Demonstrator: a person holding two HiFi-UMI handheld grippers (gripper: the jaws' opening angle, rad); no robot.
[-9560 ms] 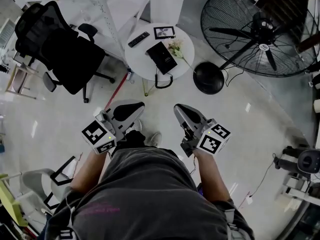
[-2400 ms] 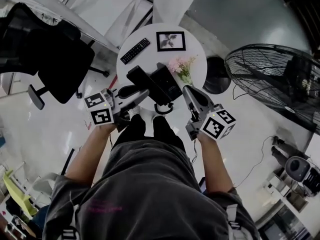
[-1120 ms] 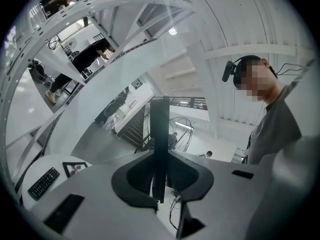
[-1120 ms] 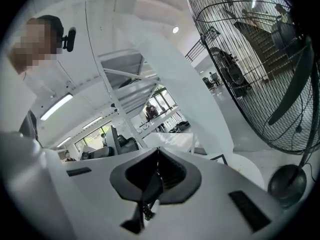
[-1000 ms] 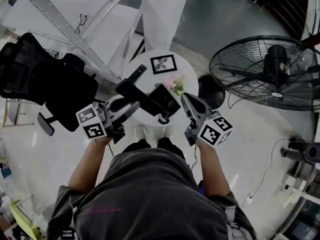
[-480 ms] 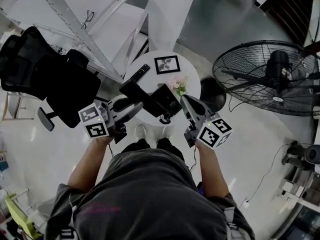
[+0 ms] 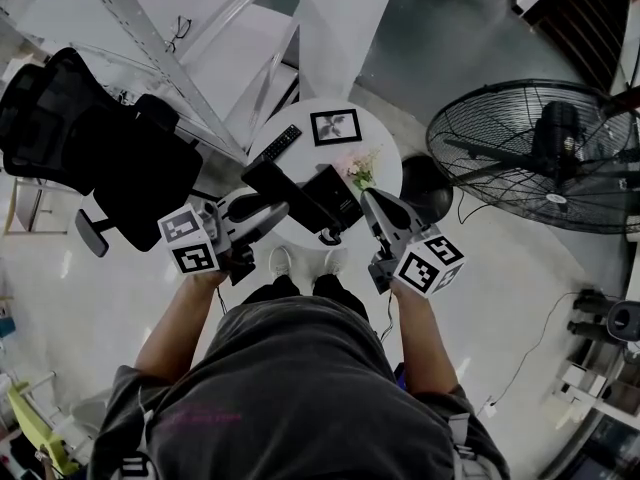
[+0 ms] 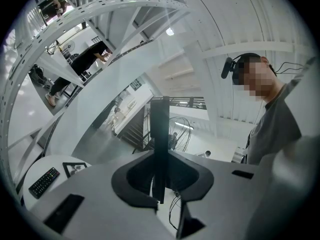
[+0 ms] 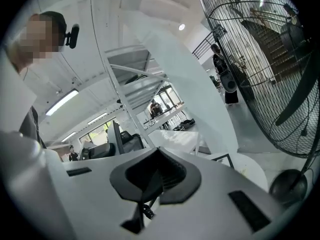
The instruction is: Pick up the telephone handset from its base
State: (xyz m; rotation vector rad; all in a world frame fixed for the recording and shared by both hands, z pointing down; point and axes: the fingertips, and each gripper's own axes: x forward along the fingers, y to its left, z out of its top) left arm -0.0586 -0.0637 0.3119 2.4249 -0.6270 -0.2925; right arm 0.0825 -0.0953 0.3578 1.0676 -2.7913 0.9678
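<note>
My left gripper [image 7: 278, 212] is shut on the black telephone handset [image 7: 283, 190], which hangs lifted above the left part of the round white table [image 7: 385, 148]. In the left gripper view the handset [image 8: 160, 139] stands as a thin dark bar clamped between the jaws of that gripper [image 8: 160, 186]. The black telephone base [image 7: 337, 196] lies on the table, and its coiled cord [image 7: 327, 236] loops off the near edge. To the right of the base hangs my right gripper [image 7: 369, 198], shut and empty; in its own view its jaws [image 9: 156, 176] meet with nothing between them.
A black remote [image 7: 277, 143], a framed picture [image 7: 336, 127] and pink flowers [image 7: 358, 168] share the table. A large floor fan [image 7: 540, 148] stands to the right, its round foot [image 7: 420, 183] beside the table. A black office chair [image 7: 100, 148] stands to the left.
Only the head camera has shifted slightly. Both grippers keep their places and the handset stays in the left one.
</note>
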